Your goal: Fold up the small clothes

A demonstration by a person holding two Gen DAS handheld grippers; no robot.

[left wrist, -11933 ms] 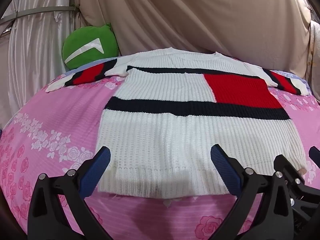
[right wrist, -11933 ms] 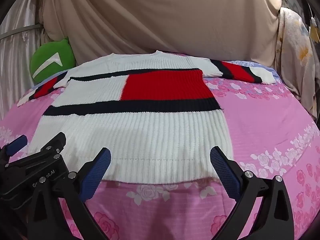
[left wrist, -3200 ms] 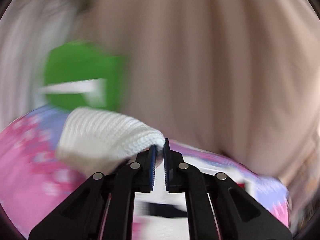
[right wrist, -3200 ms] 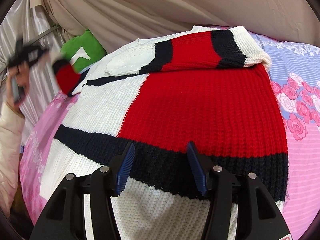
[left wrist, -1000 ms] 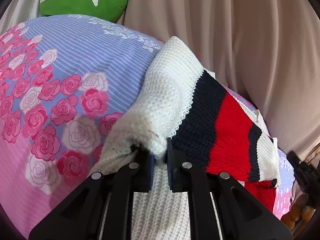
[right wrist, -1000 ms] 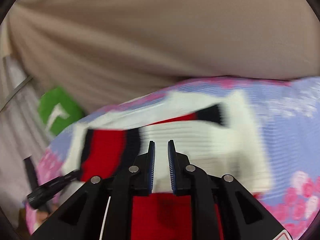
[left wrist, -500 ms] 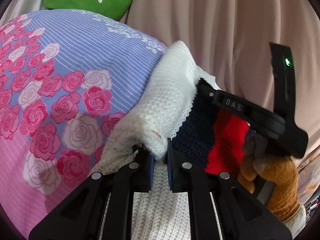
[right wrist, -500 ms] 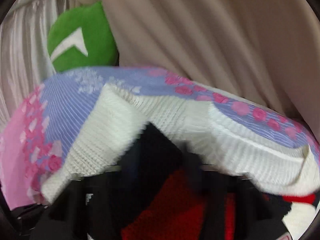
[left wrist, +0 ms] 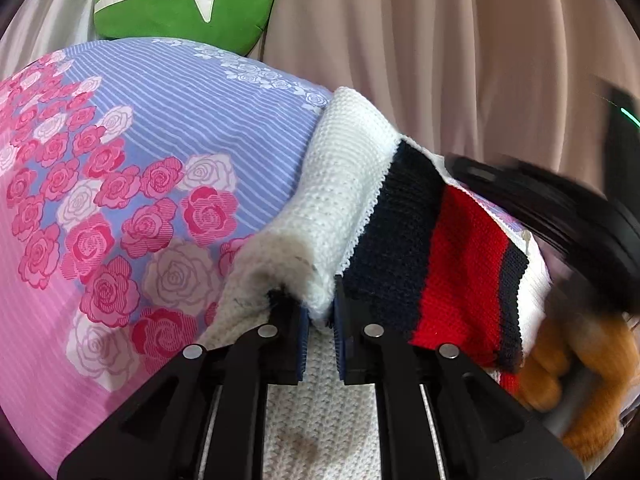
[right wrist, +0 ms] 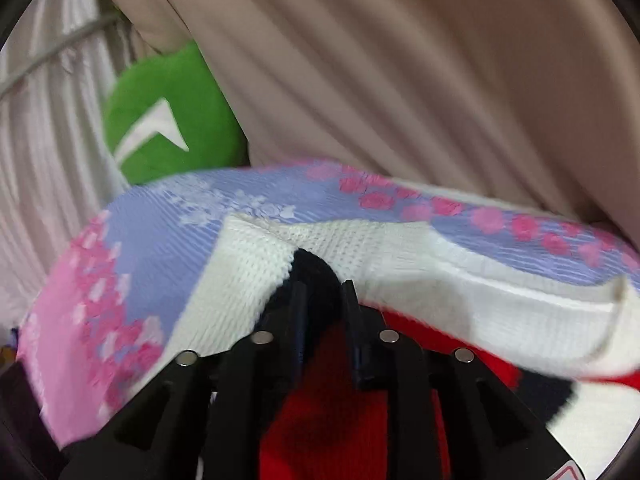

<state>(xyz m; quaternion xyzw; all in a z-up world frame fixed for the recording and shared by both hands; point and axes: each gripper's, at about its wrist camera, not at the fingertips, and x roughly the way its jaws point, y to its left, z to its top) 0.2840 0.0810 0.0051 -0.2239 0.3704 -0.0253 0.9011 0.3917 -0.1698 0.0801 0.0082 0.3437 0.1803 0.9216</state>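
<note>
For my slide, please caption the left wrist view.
Left gripper pinching the white knit sweater on the floral bedsheet.

A bed covered in a pink and lavender striped sheet printed with roses (left wrist: 120, 184) fills the left and centre of the left wrist view. On it lies a chunky white knitted sweater with navy and red bands (left wrist: 452, 248), bunched toward the lower right. A round green cushion with a white mark (left wrist: 180, 0) rests at the upper left edge.
</note>
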